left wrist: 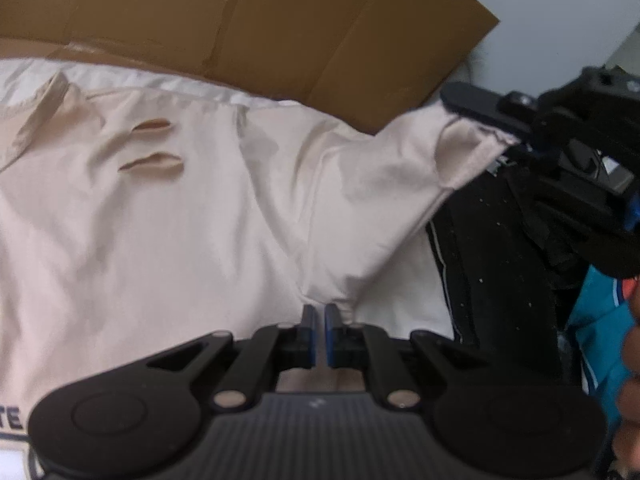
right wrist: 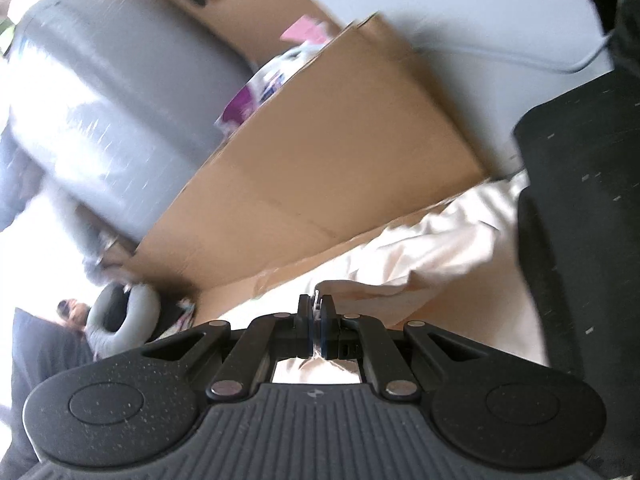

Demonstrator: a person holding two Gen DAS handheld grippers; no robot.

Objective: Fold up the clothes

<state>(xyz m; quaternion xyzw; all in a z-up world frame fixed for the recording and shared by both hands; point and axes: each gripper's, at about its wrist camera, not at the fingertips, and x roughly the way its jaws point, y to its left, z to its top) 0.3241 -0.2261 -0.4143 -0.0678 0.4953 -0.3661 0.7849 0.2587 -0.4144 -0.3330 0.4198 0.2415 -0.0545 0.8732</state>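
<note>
Stretching between both claws, cream shirt (left wrist: 192, 208) shows 2 slits.

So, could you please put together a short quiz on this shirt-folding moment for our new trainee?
1. True or false: the right tool is shut on the beige shirt.
2. What stands behind the shirt: A) cardboard box, B) laundry basket, C) mirror?
3. Which part of the shirt does the left tool pinch?

Key: 1 true. 2 A. 3 The fabric under the sleeve, near the armpit.
</note>
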